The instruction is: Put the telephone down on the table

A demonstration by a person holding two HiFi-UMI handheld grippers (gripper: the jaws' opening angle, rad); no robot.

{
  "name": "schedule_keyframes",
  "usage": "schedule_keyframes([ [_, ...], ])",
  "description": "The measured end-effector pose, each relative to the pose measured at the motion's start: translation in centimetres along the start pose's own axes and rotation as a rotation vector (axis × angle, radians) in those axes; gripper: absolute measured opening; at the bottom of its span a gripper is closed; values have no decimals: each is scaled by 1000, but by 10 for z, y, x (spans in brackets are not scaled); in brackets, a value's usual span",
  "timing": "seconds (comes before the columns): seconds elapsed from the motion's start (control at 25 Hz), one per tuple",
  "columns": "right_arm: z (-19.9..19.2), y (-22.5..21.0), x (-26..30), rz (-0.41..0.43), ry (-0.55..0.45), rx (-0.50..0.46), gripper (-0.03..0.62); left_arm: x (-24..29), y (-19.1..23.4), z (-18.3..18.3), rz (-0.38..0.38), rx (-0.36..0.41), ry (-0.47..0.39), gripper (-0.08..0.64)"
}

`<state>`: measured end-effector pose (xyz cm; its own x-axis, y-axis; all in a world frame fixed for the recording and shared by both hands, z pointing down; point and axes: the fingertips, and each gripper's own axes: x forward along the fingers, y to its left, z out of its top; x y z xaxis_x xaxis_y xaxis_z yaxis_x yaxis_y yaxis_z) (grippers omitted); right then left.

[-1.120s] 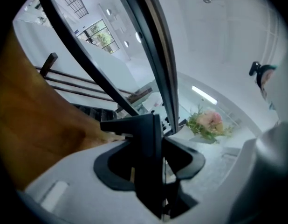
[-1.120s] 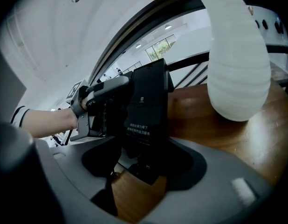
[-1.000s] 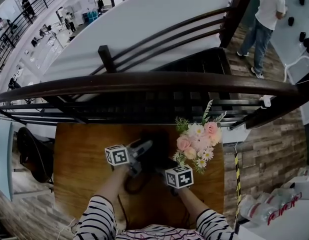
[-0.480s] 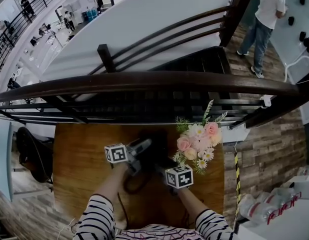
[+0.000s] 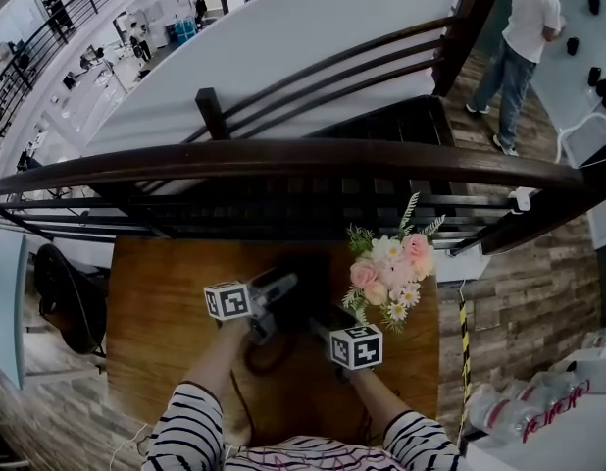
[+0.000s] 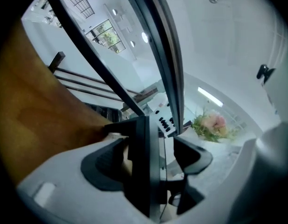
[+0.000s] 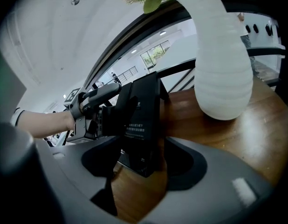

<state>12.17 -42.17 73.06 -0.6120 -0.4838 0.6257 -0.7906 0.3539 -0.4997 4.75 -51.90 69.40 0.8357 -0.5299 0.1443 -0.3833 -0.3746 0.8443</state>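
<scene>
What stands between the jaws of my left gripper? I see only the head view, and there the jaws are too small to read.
Observer: The edge of the black plastic telephone. The left gripper has just been opening its jaws; a gap shows at one pad.
Operator: And the right gripper?
Observer: Its jaws have also just opened further. The telephone's body stands between them, and the brown wooden table shows bare beside it.
Operator: What holds the pink and white flowers?
Observer: A white rounded vase, standing on the table close to the telephone.
</scene>
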Motion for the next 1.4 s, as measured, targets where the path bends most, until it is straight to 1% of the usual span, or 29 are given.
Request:
schedule_keyframes([
  [0.12,-5,3,-8,-8,-18,6,290,-11,-3,-2,25,23,-13,334],
  [0.32,-8,15,-26,-17,-63,25,286,-34,-20,-1,80,104,-36,334],
  [0.4,-10,19,-35,-25,-83,29,250,-42,-34,-1,98,146,-51,334],
  [0.56,-13,31,-54,-34,-120,24,233,-59,-59,-12,133,251,-46,331],
  [0.64,-16,37,-65,-41,-141,17,221,-67,-73,-20,136,310,-43,320],
  [0.76,-21,45,-80,-56,-160,11,213,-78,-98,-30,116,371,-54,285],
  [0.92,-34,58,-96,-74,-187,3,191,-95,-124,-46,86,404,-74,239],
  [1.12,-57,84,-117,-98,-227,-5,128,-131,-150,-74,73,443,-71,187],
  [1.24,-63,98,-130,-111,-258,-4,87,-153,-165,-84,68,457,-78,111],
  [1.36,-72,113,-143,-127,-291,6,40,-179,-178,-94,71,478,-88,67],
  [1.4,-76,118,-147,-132,-301,14,34,-187,-182,-98,72,485,-92,53],
])
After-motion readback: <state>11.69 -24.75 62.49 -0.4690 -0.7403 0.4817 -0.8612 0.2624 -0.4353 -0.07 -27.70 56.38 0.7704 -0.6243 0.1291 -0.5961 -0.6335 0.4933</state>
